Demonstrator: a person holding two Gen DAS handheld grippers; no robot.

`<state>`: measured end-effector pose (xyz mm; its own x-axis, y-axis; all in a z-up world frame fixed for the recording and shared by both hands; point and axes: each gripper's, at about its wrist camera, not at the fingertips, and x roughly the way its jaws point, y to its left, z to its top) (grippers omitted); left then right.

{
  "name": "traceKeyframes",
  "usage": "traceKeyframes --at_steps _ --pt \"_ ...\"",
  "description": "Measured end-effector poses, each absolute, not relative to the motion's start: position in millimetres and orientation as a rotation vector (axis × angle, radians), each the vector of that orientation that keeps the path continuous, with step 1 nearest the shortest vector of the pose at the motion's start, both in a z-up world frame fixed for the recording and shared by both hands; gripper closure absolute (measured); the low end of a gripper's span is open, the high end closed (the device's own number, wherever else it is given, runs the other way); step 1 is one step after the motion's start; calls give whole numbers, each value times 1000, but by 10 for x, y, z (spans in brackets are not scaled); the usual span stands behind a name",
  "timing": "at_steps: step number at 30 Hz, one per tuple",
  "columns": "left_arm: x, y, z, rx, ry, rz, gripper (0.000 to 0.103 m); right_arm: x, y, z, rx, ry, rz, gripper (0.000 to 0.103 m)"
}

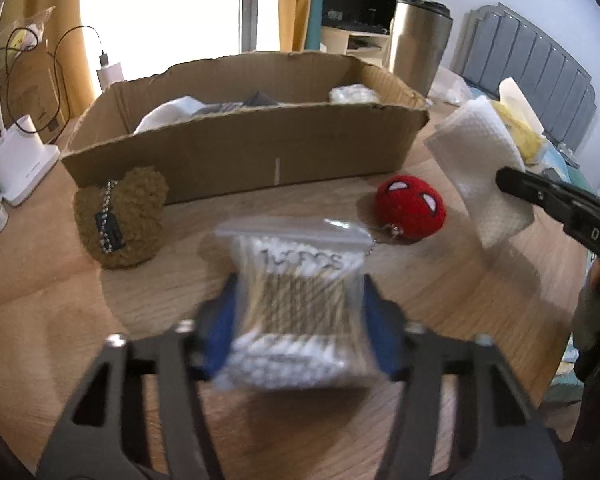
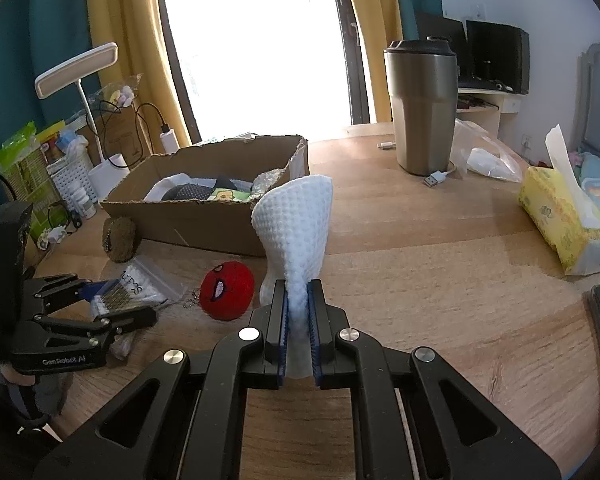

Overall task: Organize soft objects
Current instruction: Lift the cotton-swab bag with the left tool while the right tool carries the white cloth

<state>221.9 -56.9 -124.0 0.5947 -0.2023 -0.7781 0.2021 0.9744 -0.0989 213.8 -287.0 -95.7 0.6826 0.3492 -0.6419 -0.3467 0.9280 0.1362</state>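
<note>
Gripping cotton-swab bag (image 1: 296,304): left gripper (image 1: 298,320) | white cloth (image 2: 296,232): right gripper (image 2: 299,328)

Daylight pours through the window (image 2: 256,40) behind the desk (image 2: 440,248), blown out to pure white. The bag of cotton swabs (image 1: 296,304) is smeared with blur close up. Fisheye edges bend and darken.

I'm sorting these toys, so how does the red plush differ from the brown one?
The red plush is smooth and round with white eye patches; the brown plush is shaggy and lumpy. The red one lies apart from the cardboard box; the brown one sits beside the box's near corner. Both lie on the table with ball chains.
</note>
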Motion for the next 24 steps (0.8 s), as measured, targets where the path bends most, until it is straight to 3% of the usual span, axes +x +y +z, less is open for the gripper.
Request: traceKeyframes --at_steps 24 --pt "2058 -215 -622 -66 747 -241 52 2158 -2585 -503 -56 637 418 93"
